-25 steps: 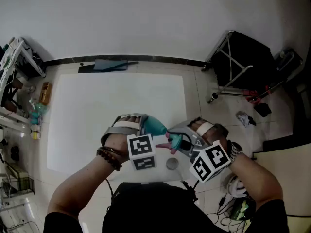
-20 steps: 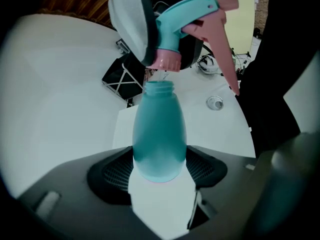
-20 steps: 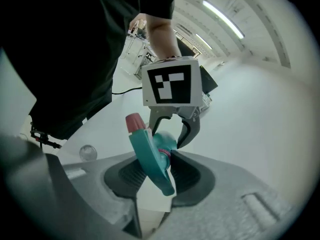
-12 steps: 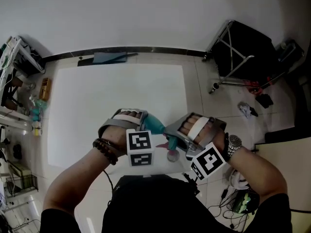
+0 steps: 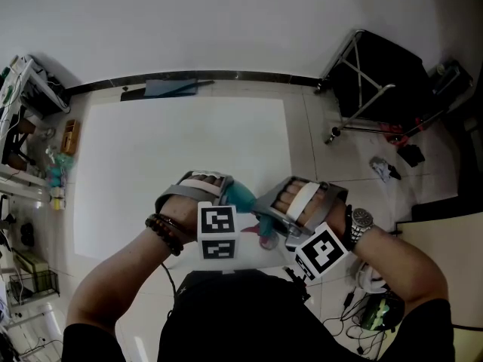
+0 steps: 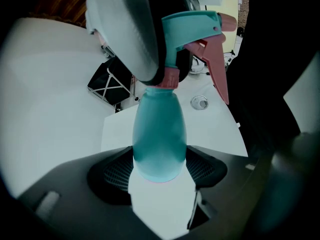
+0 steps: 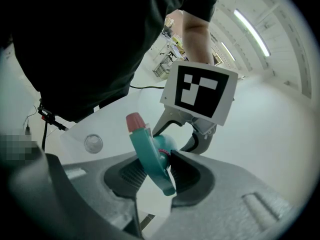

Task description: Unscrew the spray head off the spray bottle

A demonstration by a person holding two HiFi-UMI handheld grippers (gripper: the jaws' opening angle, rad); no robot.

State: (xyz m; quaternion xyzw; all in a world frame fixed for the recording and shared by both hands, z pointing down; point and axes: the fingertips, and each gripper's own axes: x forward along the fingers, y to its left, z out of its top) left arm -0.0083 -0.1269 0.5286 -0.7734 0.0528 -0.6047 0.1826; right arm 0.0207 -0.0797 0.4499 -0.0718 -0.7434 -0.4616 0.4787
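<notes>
Smooth, slightly glossy teal plastic spray bottle [image 6: 159, 134]; matt teal plastic spray head [image 6: 190, 26] at twelve o'clock, pink plastic trigger [image 6: 217, 69]; matt white table [image 6: 220, 119].

No text that can be read, no brand, no number, no sign, only black-and-white square markers without letters, on the cube [image 5: 219, 233] of the left gripper [image 6: 159, 169], on the cube [image 5: 323, 252] of the right gripper [image 7: 156, 171]
</notes>
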